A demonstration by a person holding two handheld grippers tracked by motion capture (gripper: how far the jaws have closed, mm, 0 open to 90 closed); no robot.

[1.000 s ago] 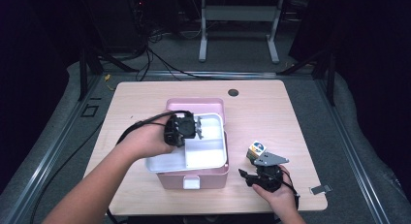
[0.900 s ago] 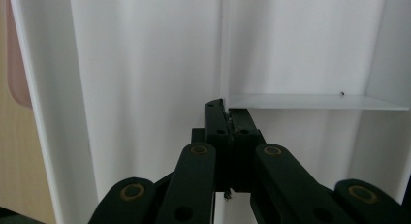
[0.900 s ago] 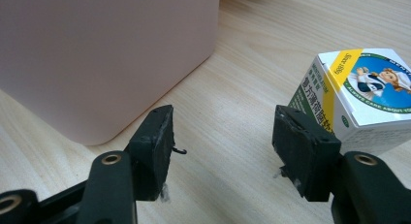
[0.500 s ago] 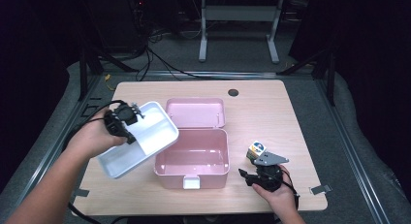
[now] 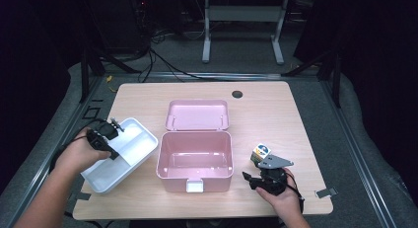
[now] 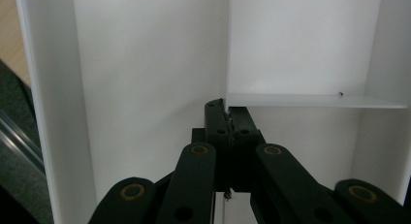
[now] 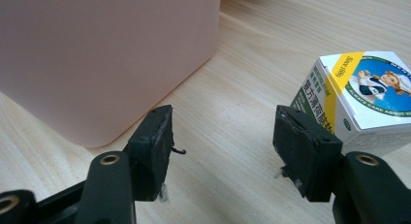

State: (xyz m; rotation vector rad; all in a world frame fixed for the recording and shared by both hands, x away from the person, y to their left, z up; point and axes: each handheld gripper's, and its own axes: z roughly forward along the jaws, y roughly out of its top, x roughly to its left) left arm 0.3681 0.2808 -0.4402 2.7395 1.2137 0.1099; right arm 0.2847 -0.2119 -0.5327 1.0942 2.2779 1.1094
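This looks like a lab or recording studio rather than a home. A bare wooden tabletop [image 5: 296,119] with a cable hole [image 5: 237,94] stands alone on grey carpet [image 5: 379,154] with metal rails [image 5: 367,173] beside it, and the surroundings are dark. Behind it, loose black cables [image 5: 157,45] run across the floor past the metal legs of a stand [image 5: 241,33], and bits of tape [image 5: 326,192] mark the tabletop's edge.

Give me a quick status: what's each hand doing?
Left gripper shut on white tray's divider, tray left of pink box. Right gripper open, empty, beside small carton. Nothing in the way.
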